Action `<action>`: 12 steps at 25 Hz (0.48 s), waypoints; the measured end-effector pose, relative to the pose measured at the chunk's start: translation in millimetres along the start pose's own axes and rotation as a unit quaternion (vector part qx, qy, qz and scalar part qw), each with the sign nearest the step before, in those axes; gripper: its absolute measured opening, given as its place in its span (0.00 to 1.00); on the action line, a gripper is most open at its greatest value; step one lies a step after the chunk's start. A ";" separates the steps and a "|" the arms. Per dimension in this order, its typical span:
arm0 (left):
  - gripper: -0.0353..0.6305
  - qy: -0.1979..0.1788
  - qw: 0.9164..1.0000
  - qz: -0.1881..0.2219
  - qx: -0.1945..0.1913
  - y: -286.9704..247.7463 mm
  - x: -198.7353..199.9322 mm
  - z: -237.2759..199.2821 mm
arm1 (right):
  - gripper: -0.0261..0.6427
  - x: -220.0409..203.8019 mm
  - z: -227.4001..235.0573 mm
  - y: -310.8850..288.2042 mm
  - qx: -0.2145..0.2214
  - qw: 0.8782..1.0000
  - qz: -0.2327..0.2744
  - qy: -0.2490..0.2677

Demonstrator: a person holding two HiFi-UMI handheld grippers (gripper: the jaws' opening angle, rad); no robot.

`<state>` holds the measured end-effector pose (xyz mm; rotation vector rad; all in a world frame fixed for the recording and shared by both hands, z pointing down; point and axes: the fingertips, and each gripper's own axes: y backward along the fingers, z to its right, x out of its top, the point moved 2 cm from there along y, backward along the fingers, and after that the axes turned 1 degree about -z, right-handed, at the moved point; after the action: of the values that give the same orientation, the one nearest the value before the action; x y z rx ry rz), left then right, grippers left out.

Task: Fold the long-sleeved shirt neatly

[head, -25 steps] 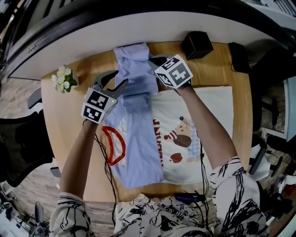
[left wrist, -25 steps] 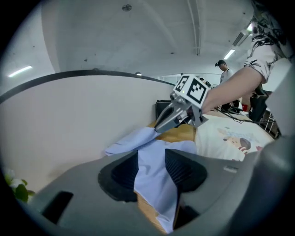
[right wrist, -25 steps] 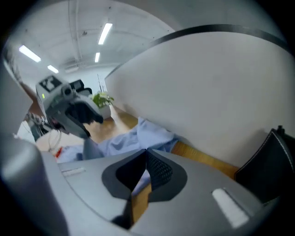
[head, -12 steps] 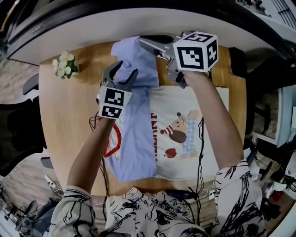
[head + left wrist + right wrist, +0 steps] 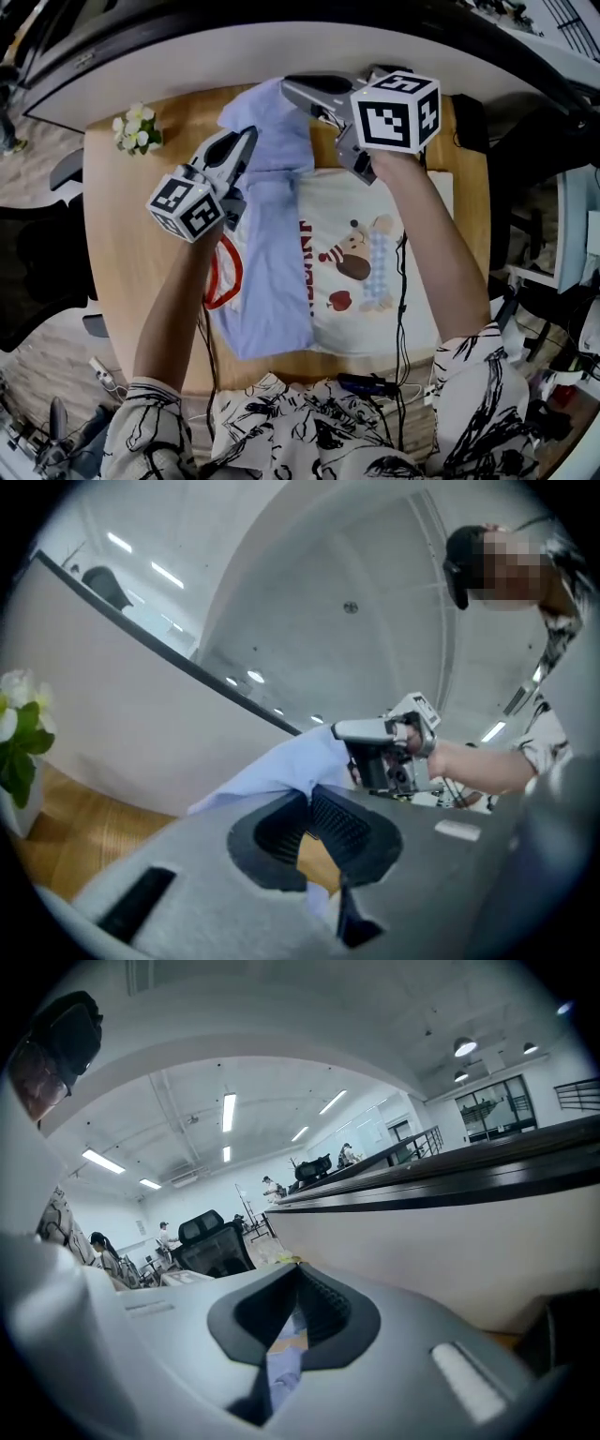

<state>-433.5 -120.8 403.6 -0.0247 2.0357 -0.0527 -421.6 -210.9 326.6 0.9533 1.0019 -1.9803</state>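
The long-sleeved shirt, cream with a bear print and light blue sleeves, lies on the wooden table. One blue sleeve runs down over the shirt's left side, and its far end is lifted off the table. My left gripper has just been closing and is now shut on that sleeve's left edge; blue cloth passes between its jaws. My right gripper is shut on the sleeve's far end, higher up, with cloth hanging between its jaws. It also shows in the left gripper view.
A small pot of white flowers stands at the table's far left corner. A dark object sits at the far right edge. A white curved counter borders the table's far side. Cables trail along the shirt's right side.
Both grippers have risen and lifted the sleeve's far end. The left gripper, open beside the sleeve before, has rolled and shut on it. The right gripper stayed shut on the cloth.
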 end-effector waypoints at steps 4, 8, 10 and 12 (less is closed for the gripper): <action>0.08 0.086 0.989 -0.108 -0.056 39.5 -0.4 29.7 | 0.06 -19.6 -22.8 19.1 -0.003 1.000 0.004 -0.018; 0.08 0.140 0.972 -0.172 -0.074 90.1 -6.6 64.2 | 0.06 -61.1 -69.0 37.5 0.000 1.000 -0.010 -0.013; 0.08 0.120 0.967 -0.211 -0.078 113.8 -17.3 82.1 | 0.06 -83.3 -90.9 46.8 -0.006 1.000 -0.017 -0.007; 0.08 0.108 0.963 -0.234 -0.076 133.2 -27.7 97.3 | 0.06 -106.1 -111.2 55.2 -0.014 1.000 -0.026 0.000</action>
<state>-333.4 10.8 378.3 -0.6219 2.2078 -0.2045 -293.1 -112.9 350.1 0.9200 1.0614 -2.0044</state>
